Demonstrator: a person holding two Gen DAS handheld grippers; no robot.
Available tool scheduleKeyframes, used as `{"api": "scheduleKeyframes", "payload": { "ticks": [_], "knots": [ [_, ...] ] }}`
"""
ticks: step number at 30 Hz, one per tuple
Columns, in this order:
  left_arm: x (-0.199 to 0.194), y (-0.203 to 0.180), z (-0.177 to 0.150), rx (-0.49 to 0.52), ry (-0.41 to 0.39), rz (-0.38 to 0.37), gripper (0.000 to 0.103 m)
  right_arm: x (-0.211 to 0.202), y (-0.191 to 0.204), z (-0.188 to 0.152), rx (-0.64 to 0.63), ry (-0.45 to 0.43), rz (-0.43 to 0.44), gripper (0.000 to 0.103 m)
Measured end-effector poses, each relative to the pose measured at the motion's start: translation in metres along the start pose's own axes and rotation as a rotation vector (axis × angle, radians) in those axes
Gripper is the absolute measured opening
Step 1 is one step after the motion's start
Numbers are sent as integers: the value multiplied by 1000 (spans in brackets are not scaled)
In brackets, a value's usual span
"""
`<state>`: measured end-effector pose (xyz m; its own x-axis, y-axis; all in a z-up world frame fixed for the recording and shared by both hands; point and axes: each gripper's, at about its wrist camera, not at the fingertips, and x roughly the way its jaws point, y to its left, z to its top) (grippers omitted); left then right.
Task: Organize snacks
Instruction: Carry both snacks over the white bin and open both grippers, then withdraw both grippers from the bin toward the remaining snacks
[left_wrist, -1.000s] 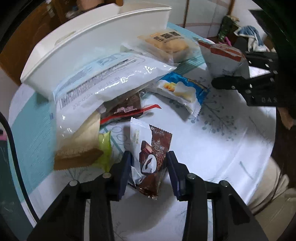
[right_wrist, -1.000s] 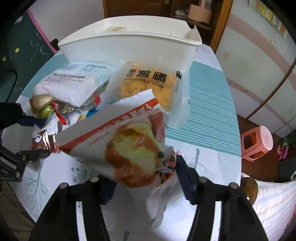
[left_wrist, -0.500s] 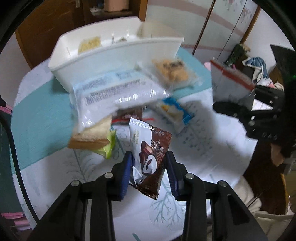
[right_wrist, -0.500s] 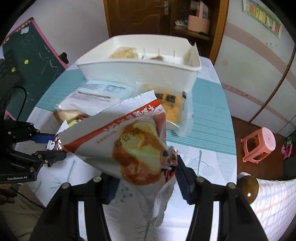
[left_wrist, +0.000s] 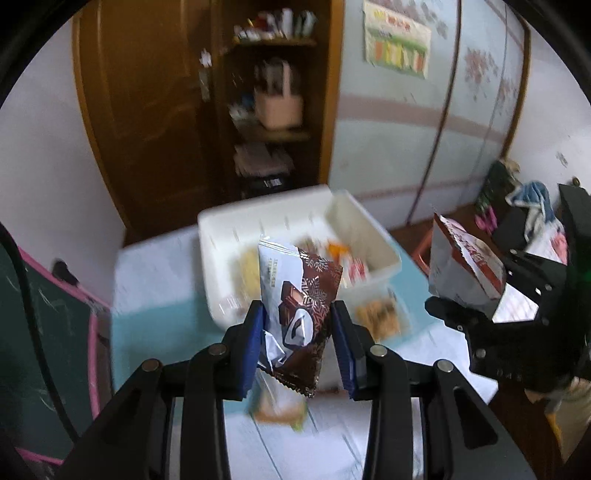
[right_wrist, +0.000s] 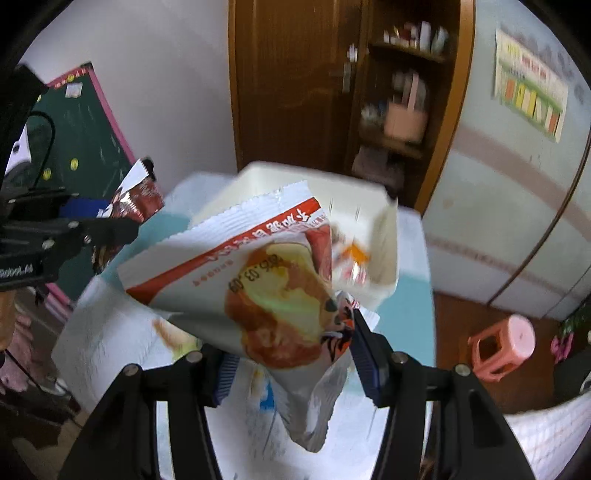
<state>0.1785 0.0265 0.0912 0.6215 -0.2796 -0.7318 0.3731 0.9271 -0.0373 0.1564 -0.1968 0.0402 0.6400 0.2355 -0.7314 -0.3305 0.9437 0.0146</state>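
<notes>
My left gripper (left_wrist: 297, 325) is shut on a brown chocolate snack packet (left_wrist: 299, 302) and holds it in the air, in front of the white bin (left_wrist: 218, 229). My right gripper (right_wrist: 291, 354) is shut on a white and red bread packet (right_wrist: 258, 280), also lifted, with the white bin (right_wrist: 384, 236) behind it. In the left wrist view the right gripper (left_wrist: 465, 310) with its bread packet (left_wrist: 461, 266) is at the right. In the right wrist view the left gripper (right_wrist: 110, 229) with the brown packet (right_wrist: 136, 195) is at the left. The bin holds several snacks.
A few packets still lie on the round table with its teal and white cloth (left_wrist: 147, 295), near the bin; they are blurred. A wooden cabinet (left_wrist: 258, 110) and door stand behind the table. A pink stool (right_wrist: 506, 343) is on the floor at the right.
Both grippers have risen well above the table with their packets and now look towards the bin and the room. The table and loose snacks have dropped low in both views.
</notes>
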Motion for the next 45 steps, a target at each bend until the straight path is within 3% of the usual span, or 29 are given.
{"api": "scheduleKeyframes", "payload": {
  "ticks": [5,8,15,26,29,31,32,33,36,45],
  "knots": [
    [-12,10,68,-26,-112,81,35,-9,-14,75,50,-62,-34,55],
    [0,17,104,-52,-156,127,35,-5,-27,114,104,-86,-53,55],
    [60,29,135,-87,-115,196,35,40,-45,147,175,-47,-77,55],
    [189,38,104,-113,83,211,36,152,-55,127,246,167,-49,56],
    [219,39,89,-119,161,150,49,175,-53,114,229,216,-46,57],
    [238,46,78,-138,212,153,72,185,-52,105,225,251,-68,57],
    [246,51,72,-158,236,158,78,190,-53,100,226,263,-78,57],
    [250,57,66,-180,247,157,82,192,-54,96,229,266,-80,59],
    [258,69,55,-224,262,168,82,195,-57,89,255,246,-63,80],
    [241,79,43,-213,237,223,82,190,-56,80,261,248,-34,81]
  ]
}}
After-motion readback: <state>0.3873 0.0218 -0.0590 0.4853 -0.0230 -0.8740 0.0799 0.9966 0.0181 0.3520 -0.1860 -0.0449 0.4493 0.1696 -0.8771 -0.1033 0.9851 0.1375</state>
